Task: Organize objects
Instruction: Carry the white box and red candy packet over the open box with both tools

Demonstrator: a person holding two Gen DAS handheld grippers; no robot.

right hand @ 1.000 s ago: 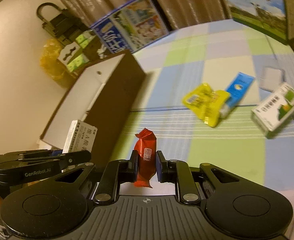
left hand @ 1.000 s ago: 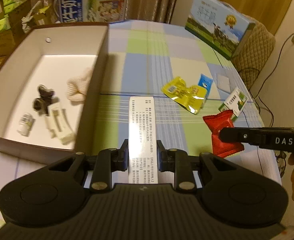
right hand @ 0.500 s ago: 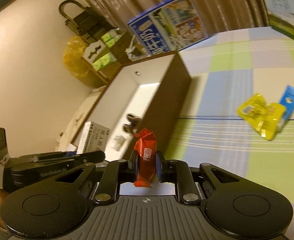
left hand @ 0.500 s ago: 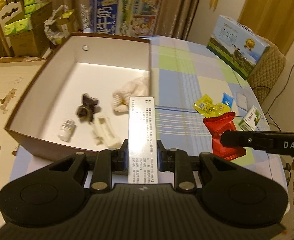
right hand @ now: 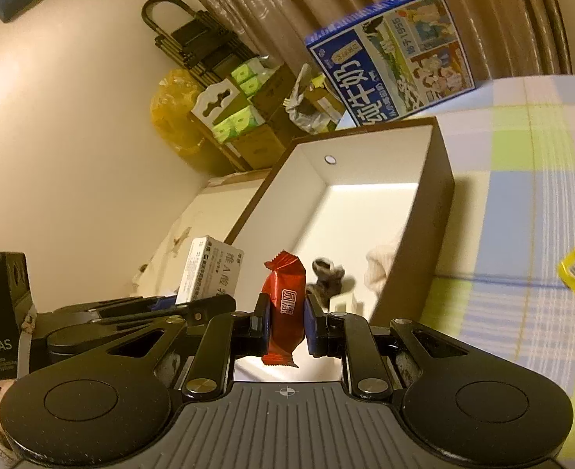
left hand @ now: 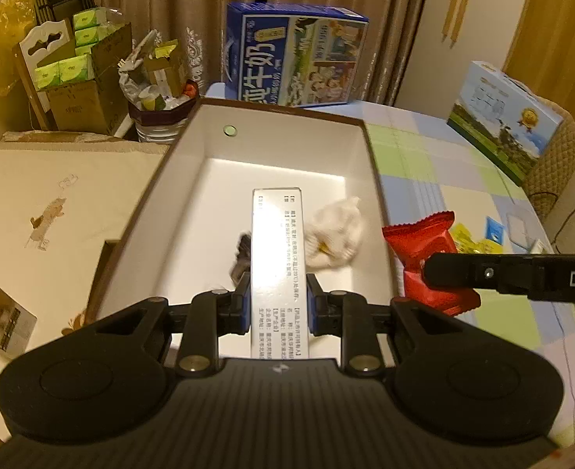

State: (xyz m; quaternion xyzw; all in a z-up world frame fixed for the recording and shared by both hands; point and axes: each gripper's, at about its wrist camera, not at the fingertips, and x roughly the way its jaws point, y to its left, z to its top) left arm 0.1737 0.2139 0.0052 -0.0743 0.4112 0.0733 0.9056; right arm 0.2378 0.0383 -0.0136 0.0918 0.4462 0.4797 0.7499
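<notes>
Both claws are now carried from over the tabletop to above the open box point(left hand: 373, 164): the left claw point(left hand: 279, 301) is clamped on the white carton point(left hand: 277, 242) over the box interior, the right claw point(right hand: 286, 316) pinched on the red snack packet point(right hand: 285, 301) just beside the box's near wall; release into it seems next.

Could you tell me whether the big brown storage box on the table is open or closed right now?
Open. The brown box has no lid on, and its white interior shows a cream cloth and a dark object lying inside.
</notes>
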